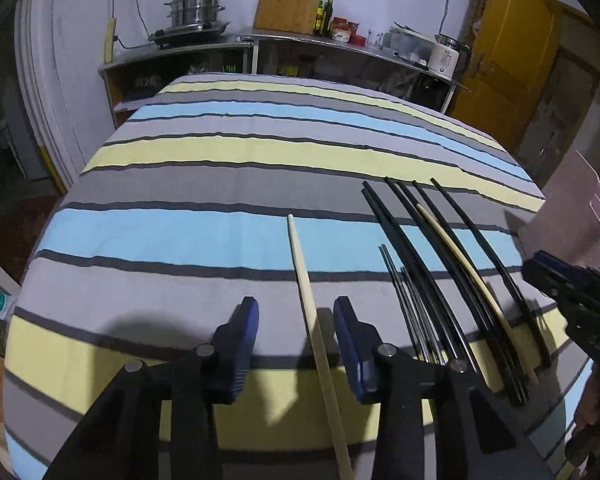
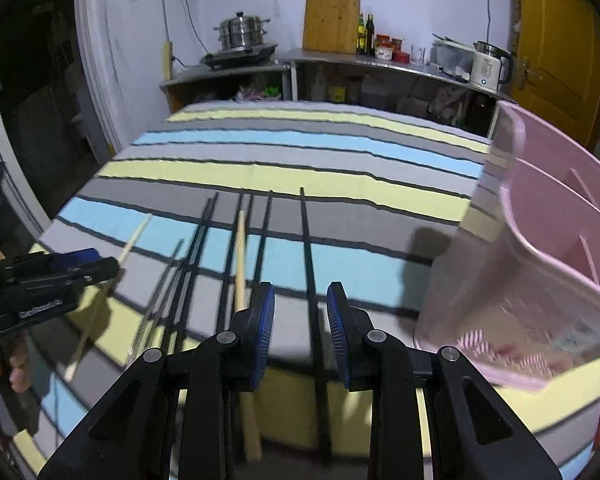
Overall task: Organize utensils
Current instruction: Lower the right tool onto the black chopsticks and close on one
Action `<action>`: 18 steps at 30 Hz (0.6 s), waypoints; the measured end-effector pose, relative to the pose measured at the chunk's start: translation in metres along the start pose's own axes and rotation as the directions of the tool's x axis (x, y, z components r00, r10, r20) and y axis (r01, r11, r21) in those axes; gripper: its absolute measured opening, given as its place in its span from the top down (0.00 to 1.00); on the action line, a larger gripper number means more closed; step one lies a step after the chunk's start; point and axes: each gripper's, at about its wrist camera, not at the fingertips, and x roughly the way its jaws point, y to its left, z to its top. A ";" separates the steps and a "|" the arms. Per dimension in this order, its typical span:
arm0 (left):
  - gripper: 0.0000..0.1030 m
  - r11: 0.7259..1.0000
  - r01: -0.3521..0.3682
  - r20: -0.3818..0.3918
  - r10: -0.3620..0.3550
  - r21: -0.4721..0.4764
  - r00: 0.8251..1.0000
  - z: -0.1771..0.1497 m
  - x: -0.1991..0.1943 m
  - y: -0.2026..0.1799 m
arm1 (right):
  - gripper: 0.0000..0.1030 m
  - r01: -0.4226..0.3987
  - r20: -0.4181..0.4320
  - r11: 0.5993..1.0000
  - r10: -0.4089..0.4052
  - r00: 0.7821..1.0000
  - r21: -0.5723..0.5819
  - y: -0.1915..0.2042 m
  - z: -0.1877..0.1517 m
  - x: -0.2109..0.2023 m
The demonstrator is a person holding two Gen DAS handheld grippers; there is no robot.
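Chopsticks, loose on striped desk: pale wooden chopstick between half-open left tool, black chopstick between open right tool, neither gripped; likely light, stiff, slippery, best pinched mid-shaft.

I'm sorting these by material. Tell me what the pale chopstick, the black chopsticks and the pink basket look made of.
Pale chopstick: probably bamboo or wood, matte cream. Black chopsticks: likely plastic or lacquered, glossy highlights along them. Pink basket: plastic, smooth and slightly translucent with slotted walls.

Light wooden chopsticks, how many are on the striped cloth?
2: one wooden chopstick between the left gripper's open jaws, apart from the rest; another among the black chopsticks.
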 end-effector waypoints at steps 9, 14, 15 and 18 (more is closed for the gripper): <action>0.69 1.000 -0.021 -0.007 0.021 0.014 1.000 0.013 0.012 0.000 | 0.75 0.028 -0.095 0.999 -0.030 0.995 -0.021 -0.004 0.013 0.044; 0.69 0.998 -0.042 -0.011 0.043 0.045 0.999 0.017 0.017 -0.005 | 0.75 0.026 -0.117 0.999 -0.028 0.993 -0.018 -0.007 0.022 0.058; 0.69 0.998 -0.040 -0.013 0.040 0.045 0.999 0.020 0.018 -0.005 | 0.75 0.024 -0.119 1.000 -0.026 0.993 -0.018 -0.007 0.024 0.059; 0.70 0.998 -0.034 -0.020 0.035 0.050 0.999 0.026 0.022 -0.004 | 0.75 0.017 -0.128 1.000 -0.019 0.992 -0.019 -0.007 0.029 0.064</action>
